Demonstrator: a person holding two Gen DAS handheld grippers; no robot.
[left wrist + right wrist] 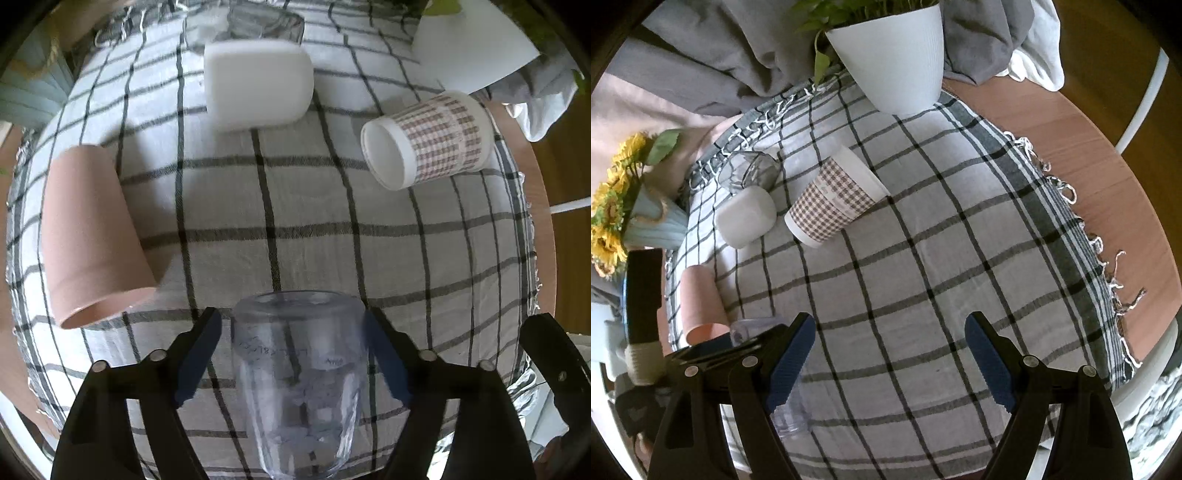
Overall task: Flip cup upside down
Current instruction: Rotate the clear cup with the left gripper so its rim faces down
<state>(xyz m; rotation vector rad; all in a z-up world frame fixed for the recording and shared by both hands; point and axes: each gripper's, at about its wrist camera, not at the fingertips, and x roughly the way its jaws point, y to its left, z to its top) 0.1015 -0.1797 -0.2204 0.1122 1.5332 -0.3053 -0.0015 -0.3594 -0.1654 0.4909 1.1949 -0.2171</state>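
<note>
A clear plastic cup [301,376] stands between the fingers of my left gripper [295,354], base end pointing away from the camera. The blue pads stand a little apart from its sides, so the gripper is open around it. The same cup shows partly in the right wrist view [790,410], behind the left finger of my right gripper. My right gripper [890,358] is open and empty over the checked cloth [923,258].
A pink cup [88,236] lies on its side at left. A white cup [258,83] and a checked paper cup [428,136] lie farther back. A clear glass [753,171], a white plant pot [897,55] and a sunflower vase [639,221] stand at the back.
</note>
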